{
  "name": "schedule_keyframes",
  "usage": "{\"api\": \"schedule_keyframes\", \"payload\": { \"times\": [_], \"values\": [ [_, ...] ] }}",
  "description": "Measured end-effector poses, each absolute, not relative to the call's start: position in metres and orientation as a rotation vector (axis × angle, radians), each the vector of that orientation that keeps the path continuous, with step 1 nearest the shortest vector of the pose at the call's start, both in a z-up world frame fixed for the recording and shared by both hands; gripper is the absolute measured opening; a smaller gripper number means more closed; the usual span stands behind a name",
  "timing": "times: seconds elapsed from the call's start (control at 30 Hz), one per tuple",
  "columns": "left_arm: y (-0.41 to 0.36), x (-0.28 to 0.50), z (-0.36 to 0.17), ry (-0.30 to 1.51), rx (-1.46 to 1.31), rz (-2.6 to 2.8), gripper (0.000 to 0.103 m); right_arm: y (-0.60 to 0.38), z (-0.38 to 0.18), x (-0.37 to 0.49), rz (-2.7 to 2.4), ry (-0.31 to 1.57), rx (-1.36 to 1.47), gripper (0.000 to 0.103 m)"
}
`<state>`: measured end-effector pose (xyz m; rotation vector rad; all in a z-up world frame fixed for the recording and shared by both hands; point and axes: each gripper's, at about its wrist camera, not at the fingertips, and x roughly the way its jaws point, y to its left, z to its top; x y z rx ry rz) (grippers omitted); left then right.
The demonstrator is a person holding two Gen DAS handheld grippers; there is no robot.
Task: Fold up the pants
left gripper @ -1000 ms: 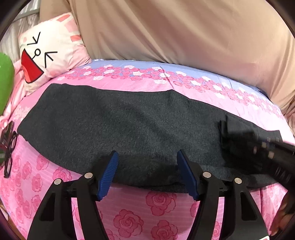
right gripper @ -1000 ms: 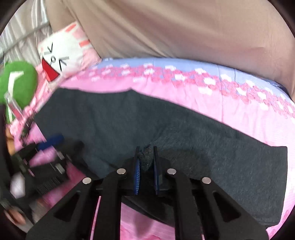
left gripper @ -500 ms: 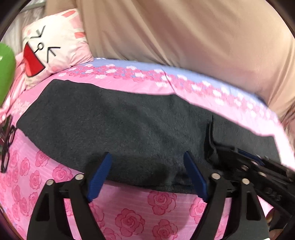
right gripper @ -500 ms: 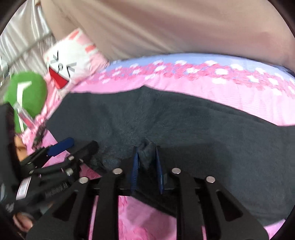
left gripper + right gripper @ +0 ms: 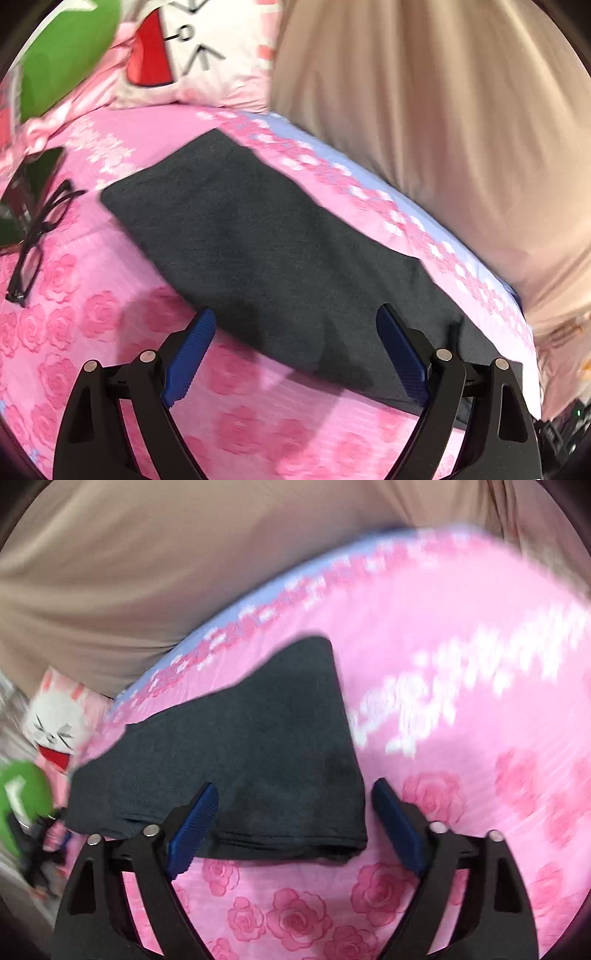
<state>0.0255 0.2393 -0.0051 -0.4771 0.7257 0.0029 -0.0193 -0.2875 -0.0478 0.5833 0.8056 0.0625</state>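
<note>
The dark grey pants [image 5: 258,251] lie flat as a long strip on the pink rose bedsheet [image 5: 258,428]. My left gripper [image 5: 295,358] is open and empty, just above the near long edge of the pants. In the right wrist view the pants [image 5: 258,746] show their right end, with a layered folded edge nearest me. My right gripper [image 5: 293,830] is open and empty, its blue fingers [image 5: 192,830] either side of that end's near edge.
A white cartoon-face pillow [image 5: 192,48] and a green plush [image 5: 62,55] sit at the far left. Black glasses [image 5: 37,236] and a dark phone [image 5: 33,181] lie on the sheet left of the pants. A beige curtain [image 5: 443,110] hangs behind the bed.
My right gripper has let go of the pants fabric, opened, and swung to the right end. My left gripper stayed open and moved left, turning toward the pillow.
</note>
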Motion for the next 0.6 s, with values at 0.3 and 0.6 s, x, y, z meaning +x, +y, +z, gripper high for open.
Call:
{"api": "schedule_keyframes", "payload": {
  "times": [0.3,0.6],
  "values": [
    [0.111,0.069,-0.015,0.943,-0.372,-0.279,0.086,-0.295,-0.056,0.015,0.235,0.835,0.673,0.028],
    [0.072,0.075,0.001,0.9,-0.258,-0.19,0.086,-0.297,-0.002,-0.004,0.157,0.722,0.35,0.012]
  ]
}}
